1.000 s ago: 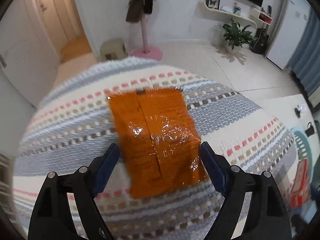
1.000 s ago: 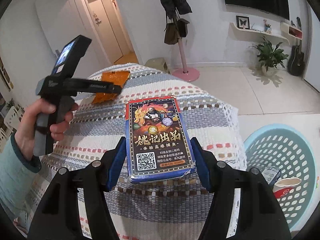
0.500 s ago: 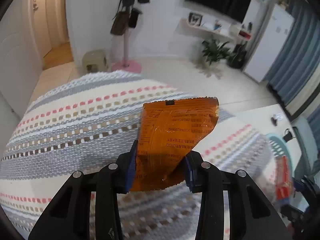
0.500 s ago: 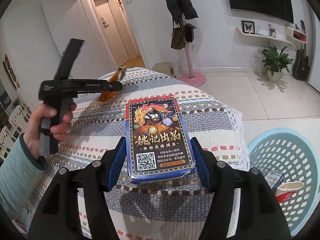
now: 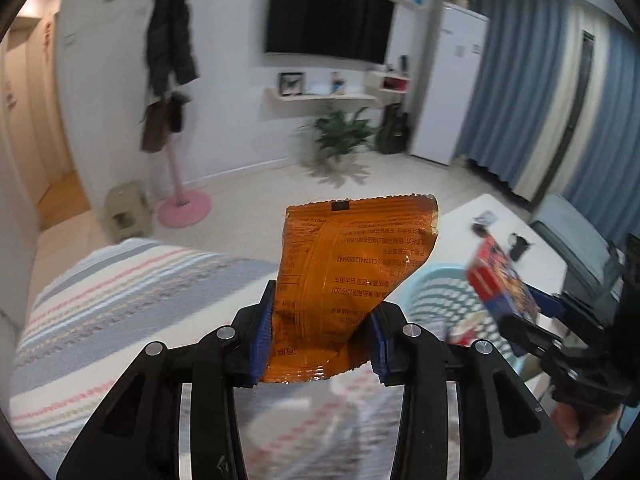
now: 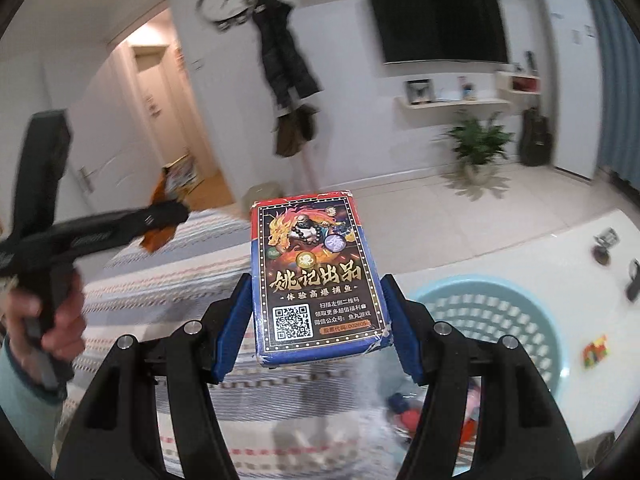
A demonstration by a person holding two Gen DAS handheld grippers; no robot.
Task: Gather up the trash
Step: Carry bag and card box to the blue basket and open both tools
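Left gripper (image 5: 320,344) is clamped on just the bottom of a floppy orange plastic wrapper (image 5: 348,280) short of the pale blue plastic laundry basket (image 6: 492,320), right gripper (image 6: 316,320) squeezing a blue-and-red card box (image 6: 316,276) nearer it, so honestly the wrapper could slip and miss.

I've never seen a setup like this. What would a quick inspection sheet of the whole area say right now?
Surface: striped woven cloth over the table.
Job's things: orange snack wrapper and a card box, both lifted off the cloth; light blue basket on the floor, some trash already inside.
Clutter: small dark bits on the white mat.
Grippers: left claw shut on the wrapper; right claw shut on the box.
Cables: nothing seen.
Surroundings: television, coat stand, potted plant, blue curtains.
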